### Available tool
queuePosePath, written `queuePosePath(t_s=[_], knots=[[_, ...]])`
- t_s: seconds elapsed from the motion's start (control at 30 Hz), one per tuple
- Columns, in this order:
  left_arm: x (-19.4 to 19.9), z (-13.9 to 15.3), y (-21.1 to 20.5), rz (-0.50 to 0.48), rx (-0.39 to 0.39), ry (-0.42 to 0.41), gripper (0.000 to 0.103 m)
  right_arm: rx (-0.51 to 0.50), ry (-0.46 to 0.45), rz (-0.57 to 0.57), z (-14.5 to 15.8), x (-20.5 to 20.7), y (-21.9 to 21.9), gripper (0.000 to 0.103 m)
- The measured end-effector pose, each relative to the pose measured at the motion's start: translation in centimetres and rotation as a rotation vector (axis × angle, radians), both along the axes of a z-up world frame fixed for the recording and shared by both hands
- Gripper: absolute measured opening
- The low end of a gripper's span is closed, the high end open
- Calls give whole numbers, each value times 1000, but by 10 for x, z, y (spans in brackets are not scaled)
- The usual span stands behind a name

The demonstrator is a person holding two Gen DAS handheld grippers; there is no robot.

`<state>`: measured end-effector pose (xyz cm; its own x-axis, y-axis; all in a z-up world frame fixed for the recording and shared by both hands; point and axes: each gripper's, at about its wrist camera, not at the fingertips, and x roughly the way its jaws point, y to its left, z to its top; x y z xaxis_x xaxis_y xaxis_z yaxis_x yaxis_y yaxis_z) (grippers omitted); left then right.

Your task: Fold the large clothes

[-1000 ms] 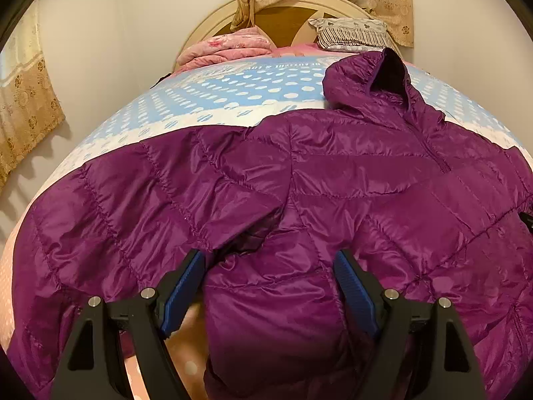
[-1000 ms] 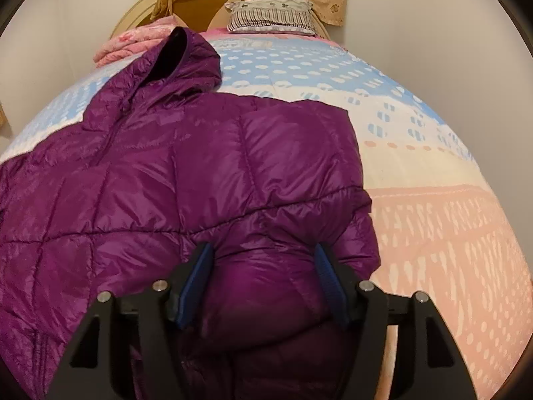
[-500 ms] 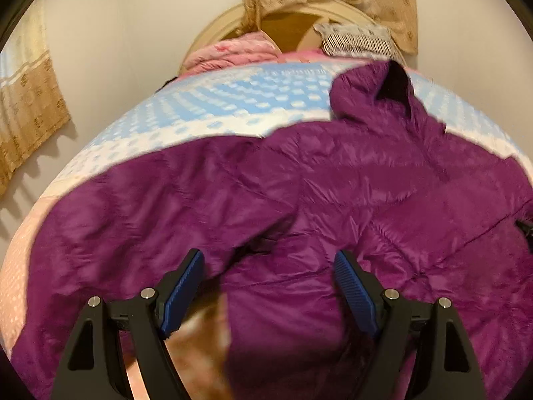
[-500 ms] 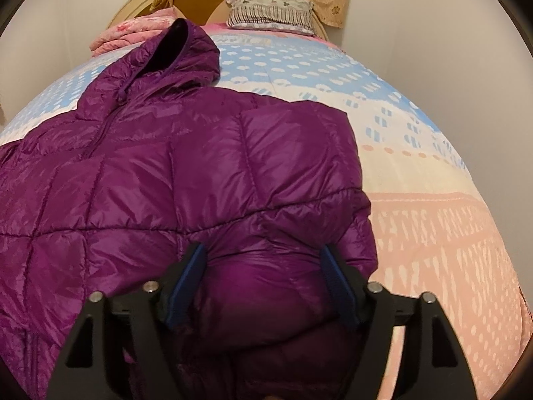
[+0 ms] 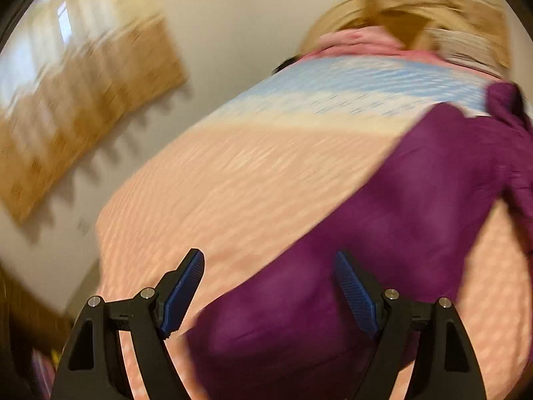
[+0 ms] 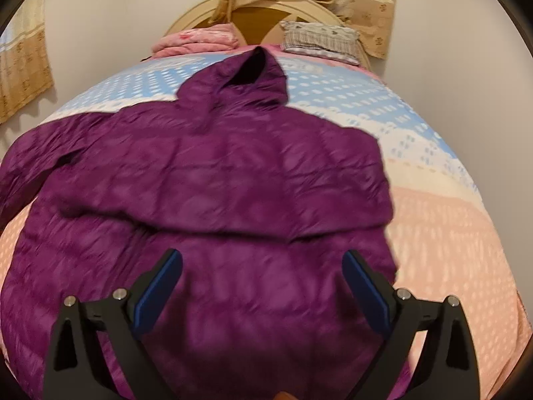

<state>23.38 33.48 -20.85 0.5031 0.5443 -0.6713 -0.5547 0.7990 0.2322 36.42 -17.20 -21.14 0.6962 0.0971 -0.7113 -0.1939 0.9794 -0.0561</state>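
Observation:
A purple hooded puffer jacket lies spread on the bed, hood toward the headboard, its left sleeve stretched out to the left. In the blurred left wrist view I see the sleeve running from lower middle up to the right. My left gripper is open above the sleeve's lower end. My right gripper is open and empty above the jacket's lower body.
The bed has a pink, cream and blue dotted cover. A folded pink blanket and a striped pillow lie by the headboard. Curtains hang on the left wall; the bed's left edge is close.
The left gripper has swung sharply left over the sleeve and bare bed cover. The right gripper has pulled back and turned left, so the whole jacket shows.

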Motion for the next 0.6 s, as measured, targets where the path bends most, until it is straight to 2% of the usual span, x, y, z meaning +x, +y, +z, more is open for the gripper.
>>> queuePosePath(t_s=[0.1, 0.2, 0.23, 0.27, 0.3, 0.33, 0.43, 0.5, 0.6], knots=[[-24, -11, 14, 43, -74, -18, 81, 11, 0, 21, -3, -8, 14, 98], [-28, -18, 12, 30, -136, -31, 80, 17, 0, 49, -4, -16, 27, 98], [-27, -20, 7, 4, -162, -51, 75, 15, -2, 55, -3, -17, 30, 98], [-27, -20, 4, -10, -166, -59, 65, 14, -2, 61, -3, -19, 34, 98], [-23, -20, -2, -36, -170, -52, 33, 15, -2, 62, -1, -19, 34, 98], [-22, -20, -5, -49, -174, -43, 12, 17, -3, 61, 0, -20, 34, 98], [-21, -4, -14, -79, -172, -68, 8, 16, -20, 36, 5, -25, 27, 98], [-21, 19, -25, -108, -125, -115, 8, 20, -24, 6, 8, -26, 18, 98], [-16, 60, -46, -166, -96, -197, 7, 36, -33, -43, 15, -28, 1, 98]])
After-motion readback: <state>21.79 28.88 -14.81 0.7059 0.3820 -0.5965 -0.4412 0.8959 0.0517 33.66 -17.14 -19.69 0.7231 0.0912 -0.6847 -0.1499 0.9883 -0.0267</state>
